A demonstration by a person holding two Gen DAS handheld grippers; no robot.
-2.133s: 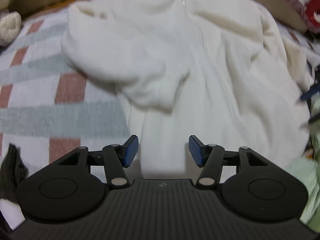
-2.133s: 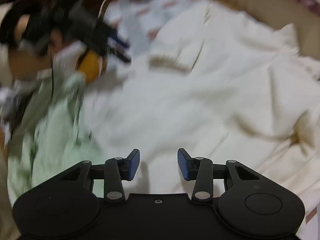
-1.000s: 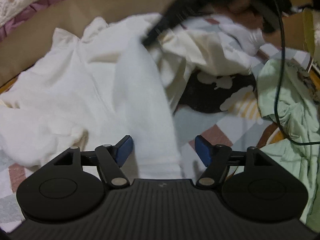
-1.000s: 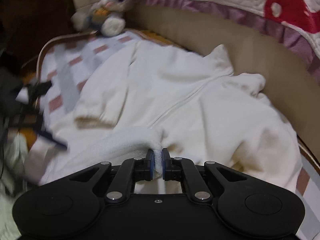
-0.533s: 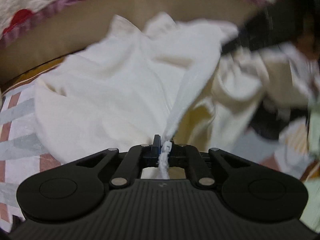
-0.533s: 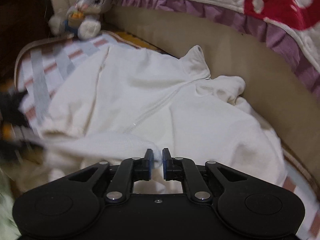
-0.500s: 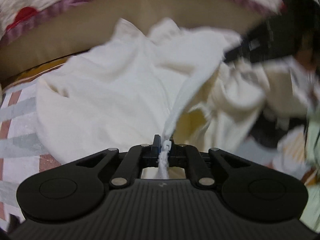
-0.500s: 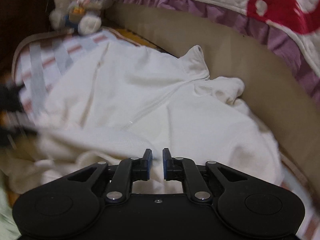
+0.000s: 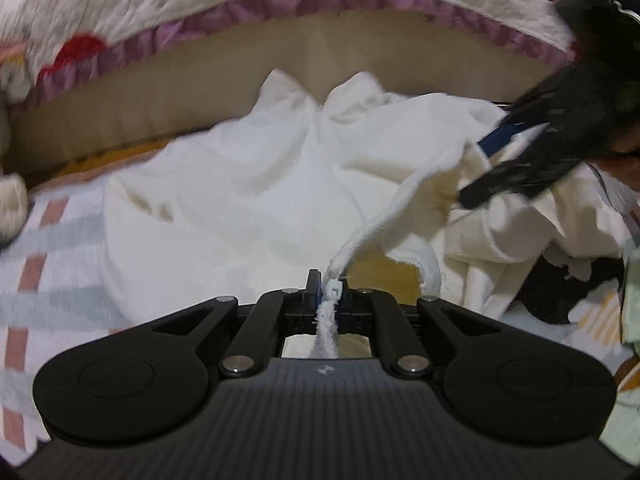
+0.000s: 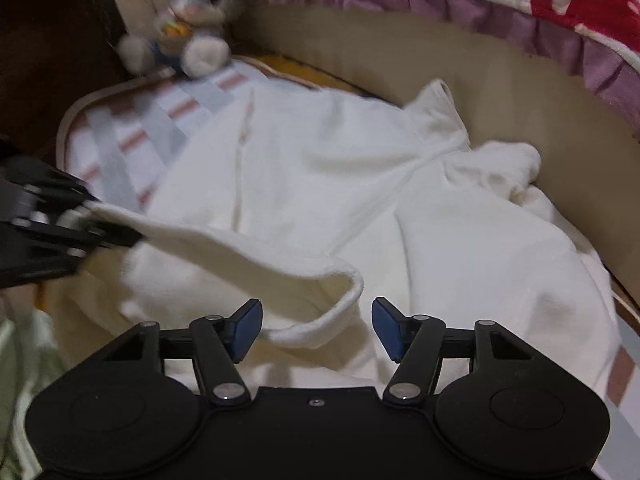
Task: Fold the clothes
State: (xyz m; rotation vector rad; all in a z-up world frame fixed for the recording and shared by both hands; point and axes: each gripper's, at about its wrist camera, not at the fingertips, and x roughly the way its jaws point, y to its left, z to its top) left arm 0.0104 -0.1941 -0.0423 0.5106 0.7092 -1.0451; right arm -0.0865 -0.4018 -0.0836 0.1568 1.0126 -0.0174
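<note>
A white fleece zip jacket (image 10: 360, 184) lies spread on the bed, collar toward the tan bed side. My left gripper (image 9: 329, 294) is shut on the jacket's bottom edge by the zipper end, and the hem (image 9: 384, 216) stretches up and right from it. In the right wrist view the left gripper (image 10: 94, 220) is a blur at the left with the hem in it. My right gripper (image 10: 316, 326) has its jaws opening. The curled hem (image 10: 340, 304) lies between and just past its blue pads (image 10: 246, 330), untouched. In the left wrist view the right gripper (image 9: 486, 166) shows blurred at the upper right.
A striped blanket (image 10: 132, 140) covers the bed. A stuffed rabbit (image 10: 192, 20) sits at the far corner. A quilt with purple trim (image 10: 520, 20) hangs over the tan bed side (image 10: 520, 92). A green garment (image 9: 630, 320) and a dark patterned one (image 9: 560, 292) lie to the right.
My left gripper has closed on the jacket's hem and lifted it. My right gripper, which was pinching the hem, has let go and spread its jaws.
</note>
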